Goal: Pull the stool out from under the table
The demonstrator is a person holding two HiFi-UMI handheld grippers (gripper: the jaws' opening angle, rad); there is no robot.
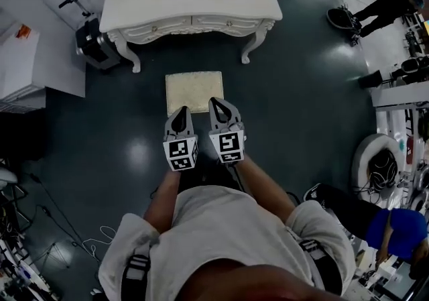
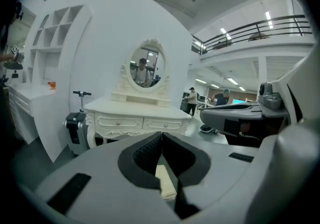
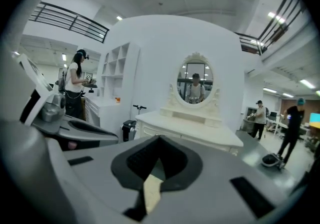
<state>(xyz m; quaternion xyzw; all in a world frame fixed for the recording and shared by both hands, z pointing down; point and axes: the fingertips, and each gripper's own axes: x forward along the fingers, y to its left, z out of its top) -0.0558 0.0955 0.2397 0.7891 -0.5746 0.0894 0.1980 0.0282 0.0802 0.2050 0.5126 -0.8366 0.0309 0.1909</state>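
Observation:
The stool (image 1: 194, 90), a low seat with a cream cushion top, stands on the dark floor just in front of the white dressing table (image 1: 191, 5), clear of its legs. My left gripper (image 1: 179, 113) and right gripper (image 1: 218, 104) hang side by side in the air over the stool's near edge, both shut with nothing between the pads. In the left gripper view the shut left gripper (image 2: 161, 135) points at the table (image 2: 140, 113), and the cushion (image 2: 166, 180) shows below the jaws. The right gripper (image 3: 160, 140) looks the same way, with the cushion (image 3: 152, 190) beneath it.
A black scooter (image 1: 94, 41) leans by the table's left leg. White cabinets (image 1: 20, 58) line the left wall, with cables on the floor below them. People and equipment stand at the right, and a person in blue (image 1: 395, 232) crouches at lower right.

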